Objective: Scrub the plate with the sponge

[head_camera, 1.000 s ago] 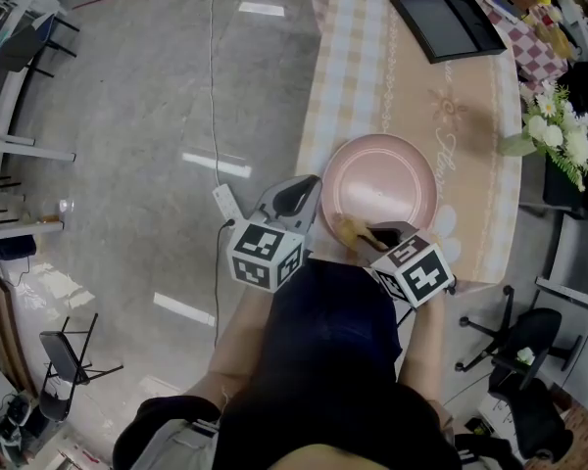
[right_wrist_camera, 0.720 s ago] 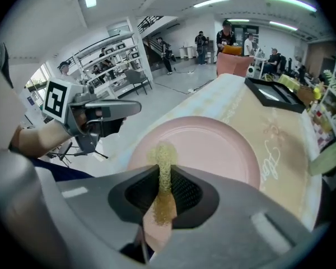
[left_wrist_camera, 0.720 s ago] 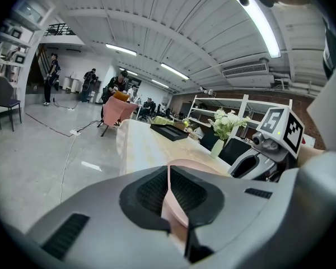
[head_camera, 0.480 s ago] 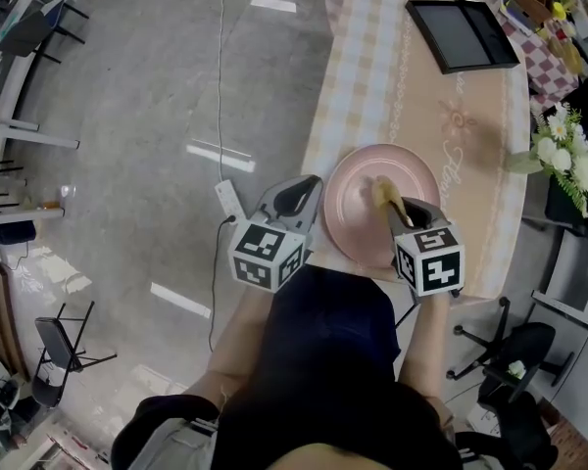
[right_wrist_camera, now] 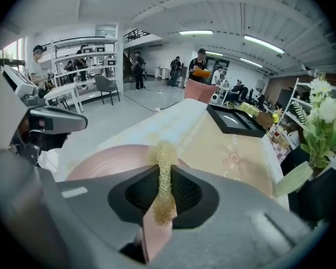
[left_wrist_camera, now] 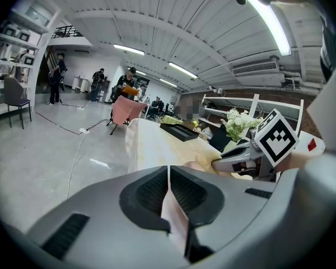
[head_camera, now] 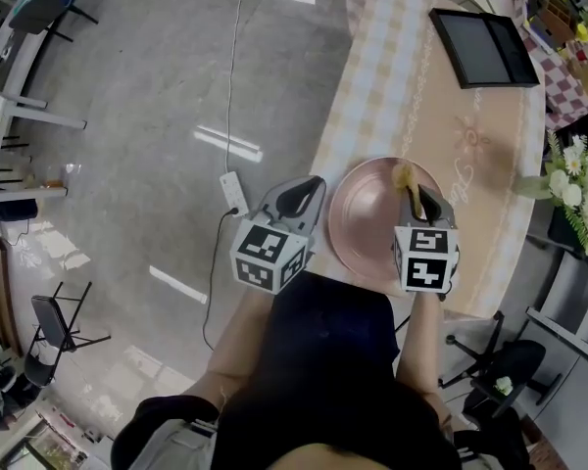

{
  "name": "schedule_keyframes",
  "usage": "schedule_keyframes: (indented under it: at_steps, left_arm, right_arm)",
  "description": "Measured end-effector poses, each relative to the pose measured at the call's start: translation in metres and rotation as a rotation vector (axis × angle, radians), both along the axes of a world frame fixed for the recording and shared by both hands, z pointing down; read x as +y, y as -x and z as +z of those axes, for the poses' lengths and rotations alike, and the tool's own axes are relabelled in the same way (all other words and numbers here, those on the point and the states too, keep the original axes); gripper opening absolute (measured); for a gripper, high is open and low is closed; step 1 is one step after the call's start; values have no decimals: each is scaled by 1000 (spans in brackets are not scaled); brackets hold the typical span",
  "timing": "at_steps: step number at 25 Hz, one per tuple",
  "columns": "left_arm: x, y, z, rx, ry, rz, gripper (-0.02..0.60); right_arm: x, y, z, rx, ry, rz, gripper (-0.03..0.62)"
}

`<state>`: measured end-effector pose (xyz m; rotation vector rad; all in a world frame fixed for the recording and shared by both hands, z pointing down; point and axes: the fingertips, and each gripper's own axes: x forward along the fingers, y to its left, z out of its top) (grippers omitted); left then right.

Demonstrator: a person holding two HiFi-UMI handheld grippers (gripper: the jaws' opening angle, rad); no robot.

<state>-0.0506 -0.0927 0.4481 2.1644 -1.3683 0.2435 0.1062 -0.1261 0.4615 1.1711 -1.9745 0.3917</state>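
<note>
A pink plate (head_camera: 372,225) lies at the near end of the table. My left gripper (head_camera: 312,192) is shut on the plate's left rim; in the left gripper view the thin pink rim (left_wrist_camera: 176,216) runs between the closed jaws of the left gripper (left_wrist_camera: 169,175). My right gripper (head_camera: 418,200) is shut on a yellow mesh sponge (head_camera: 405,176), which sits over the plate's far right part. In the right gripper view the sponge (right_wrist_camera: 165,164) sticks out of the right gripper (right_wrist_camera: 164,178) above the plate (right_wrist_camera: 109,158).
The table (head_camera: 402,86) wears a beige checked cloth. A black tray (head_camera: 485,47) lies at its far end, and white flowers (head_camera: 573,189) stand at its right edge. A power strip (head_camera: 233,192) and cable lie on the floor to the left.
My right gripper has carried the sponge across the plate, from the near rim to its far right part. The left gripper has kept its hold on the rim.
</note>
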Motion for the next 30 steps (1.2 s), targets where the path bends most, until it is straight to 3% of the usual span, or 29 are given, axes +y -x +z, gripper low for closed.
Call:
schedule_keyframes:
  at_steps: [24,30]
  left_arm:
    - [-3,15,11,1,31,-64,23]
    - [-1,16,11,1,31,-64,23]
  right_arm:
    - [-16,26,32,39,18,-101,51]
    - [-10,39,33,43,28,-170,51]
